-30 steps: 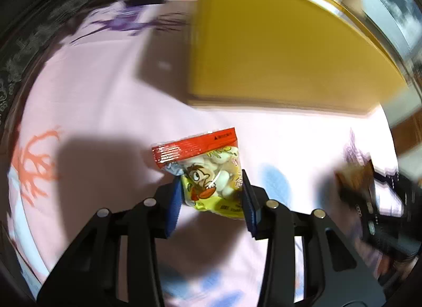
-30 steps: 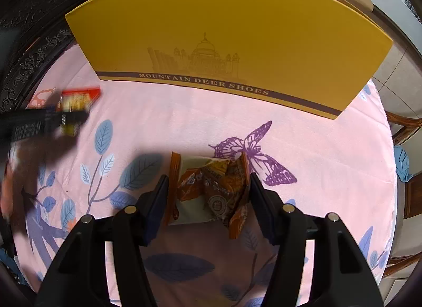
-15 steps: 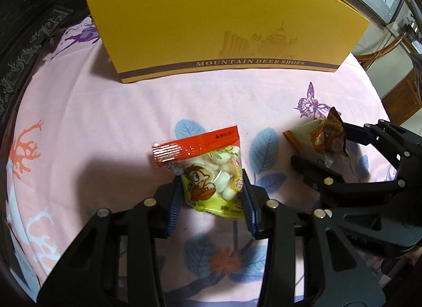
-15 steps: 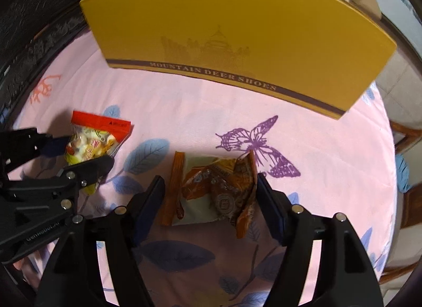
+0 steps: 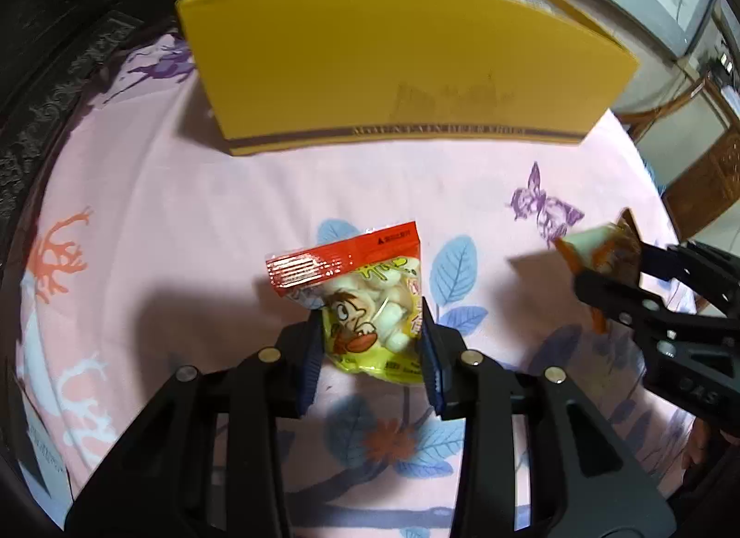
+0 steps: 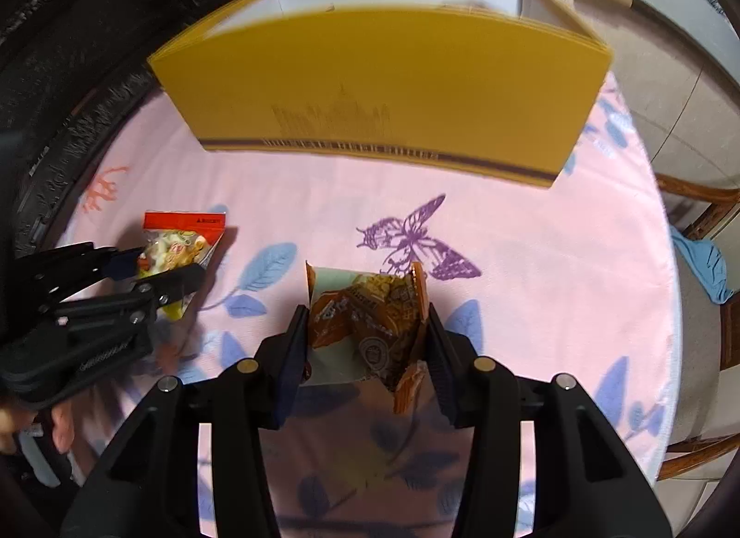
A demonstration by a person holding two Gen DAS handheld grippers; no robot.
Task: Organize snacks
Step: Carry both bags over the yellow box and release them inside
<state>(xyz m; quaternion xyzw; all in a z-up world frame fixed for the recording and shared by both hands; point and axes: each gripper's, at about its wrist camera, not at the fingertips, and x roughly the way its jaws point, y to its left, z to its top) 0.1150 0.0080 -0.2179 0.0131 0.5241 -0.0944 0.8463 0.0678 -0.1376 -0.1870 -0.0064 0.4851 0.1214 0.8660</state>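
We see a round table under a pink cloth (image 6: pixel 532 223) printed with blue leaves, a purple butterfly (image 6: pixel 416 237) and an orange coral shape (image 5: pixel 58 256). To its right stand a wooden chair (image 6: pixel 703 205) and blue fabric (image 6: pixel 707 265).

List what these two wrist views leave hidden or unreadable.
- Inside of the yellow box: both views, hidden by its front wall.
- Lettering on the box band: both views, smeared by blur.
- Orange packet: right wrist, sides covered by the right gripper fingers; left wrist, blurred.
- Candy bag: small print too fine.
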